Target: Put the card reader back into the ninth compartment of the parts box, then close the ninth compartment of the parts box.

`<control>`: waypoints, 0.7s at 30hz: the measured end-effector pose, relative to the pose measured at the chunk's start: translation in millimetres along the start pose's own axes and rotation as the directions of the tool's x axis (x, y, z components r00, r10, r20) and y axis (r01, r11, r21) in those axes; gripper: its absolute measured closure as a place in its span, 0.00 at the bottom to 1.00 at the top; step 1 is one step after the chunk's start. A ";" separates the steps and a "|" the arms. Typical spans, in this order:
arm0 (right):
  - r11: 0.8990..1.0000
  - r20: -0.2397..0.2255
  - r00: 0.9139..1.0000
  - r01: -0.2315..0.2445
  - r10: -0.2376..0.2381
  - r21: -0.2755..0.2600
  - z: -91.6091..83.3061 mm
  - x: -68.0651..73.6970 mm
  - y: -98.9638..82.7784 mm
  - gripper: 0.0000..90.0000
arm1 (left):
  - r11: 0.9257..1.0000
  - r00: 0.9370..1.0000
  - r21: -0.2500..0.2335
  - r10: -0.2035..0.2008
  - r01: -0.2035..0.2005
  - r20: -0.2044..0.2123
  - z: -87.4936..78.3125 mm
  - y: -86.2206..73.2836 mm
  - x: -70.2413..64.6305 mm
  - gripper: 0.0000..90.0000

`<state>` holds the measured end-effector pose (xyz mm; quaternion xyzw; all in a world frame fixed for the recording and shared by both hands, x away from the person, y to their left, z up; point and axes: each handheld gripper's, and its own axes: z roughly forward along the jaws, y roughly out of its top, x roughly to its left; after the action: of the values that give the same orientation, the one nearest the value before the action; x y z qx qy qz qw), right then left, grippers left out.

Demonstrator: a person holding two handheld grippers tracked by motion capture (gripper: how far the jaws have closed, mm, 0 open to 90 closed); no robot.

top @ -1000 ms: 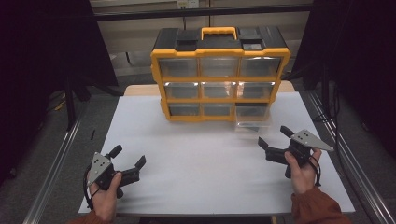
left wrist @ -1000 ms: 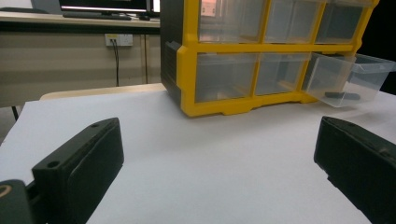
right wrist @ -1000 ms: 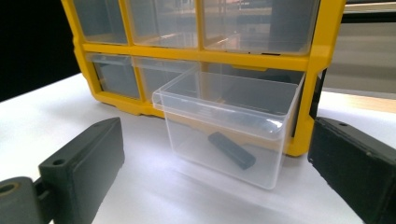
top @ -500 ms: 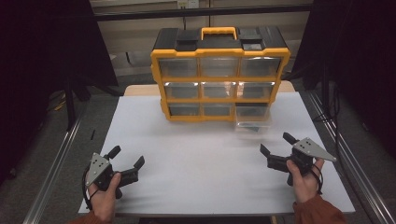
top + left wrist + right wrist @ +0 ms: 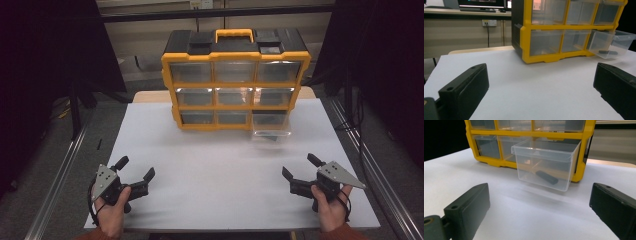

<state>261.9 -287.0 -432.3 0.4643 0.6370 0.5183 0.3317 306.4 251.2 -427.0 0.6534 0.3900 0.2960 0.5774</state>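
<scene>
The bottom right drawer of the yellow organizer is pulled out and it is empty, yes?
Not quite. The bottom right drawer of the organizer is pulled out, but it is not empty: a small dark piece lies on its floor, as the right gripper view shows.

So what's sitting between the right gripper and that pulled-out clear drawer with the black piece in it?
Nothing: in the right gripper view only bare white table lies between the open right gripper and the clear drawer. The high view agrees.
</scene>
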 end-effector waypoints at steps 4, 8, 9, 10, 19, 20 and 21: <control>1.000 0.008 1.000 0.005 -0.005 0.015 2.6 -2.9 -0.4 0.03 | 1.000 1.000 -0.002 -0.005 0.005 -0.001 0.7 0.0 0.1 0.00; 1.000 -0.007 1.000 -0.009 0.009 0.006 3.9 -2.5 0.7 0.03 | 1.000 1.000 -0.002 -0.007 0.007 -0.002 0.8 0.0 0.1 0.00; 1.000 -0.011 1.000 -0.006 0.006 0.006 4.4 -1.8 0.9 0.03 | 1.000 1.000 -0.002 -0.009 0.009 0.000 0.9 0.1 0.1 0.00; 1.000 -0.030 1.000 0.002 -0.001 0.017 4.5 -1.2 1.8 0.02 | 1.000 1.000 -0.002 -0.006 0.006 0.001 0.8 0.2 0.1 0.00; 0.999 -0.111 0.994 0.008 -0.005 0.034 12.3 2.0 3.3 0.00 | 1.000 1.000 0.011 -0.009 0.009 0.006 2.2 -1.5 0.9 0.00; 0.999 -0.117 0.993 0.015 -0.009 0.045 13.0 1.0 3.2 0.00 | 1.000 1.000 0.011 -0.010 0.010 0.006 2.3 -1.4 0.9 0.01; 0.999 -0.127 0.992 0.012 -0.005 0.051 13.6 0.8 3.1 0.00 | 1.000 1.000 0.012 -0.011 0.011 0.006 2.5 -1.5 0.5 0.01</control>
<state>274.6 -281.4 -432.6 0.4361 0.6720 0.5287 0.2806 308.5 250.3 -428.9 0.6556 0.3937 0.2885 0.5762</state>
